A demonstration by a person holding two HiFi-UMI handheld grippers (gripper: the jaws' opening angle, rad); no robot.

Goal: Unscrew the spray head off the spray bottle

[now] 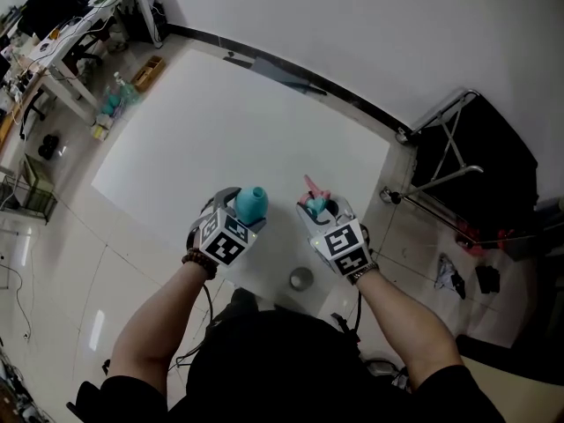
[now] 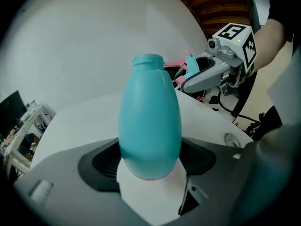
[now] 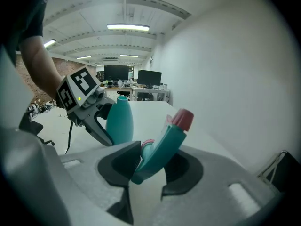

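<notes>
Your left tongs (image 1: 236, 218) are spread wide and clamped on the lower body of the teal spray bottle (image 2: 150, 121), one dark pad pressing on each side of it. The bottle stands up out of the tongs with its threaded neck bare and open at the top. Your right tongs (image 1: 319, 211) are closed to a narrower gap on the spray head (image 3: 164, 142), gripping its teal stem so that the reddish nozzle tip slants up and away from you, with the pink trigger just beside the left pad. The head is off the bottle: the two pieces are held side by side, near each other but not touching, the bottle on your left and the head on your right. Both are held above the near edge of the white tabletop (image 1: 220, 122), close in front of your body
</notes>
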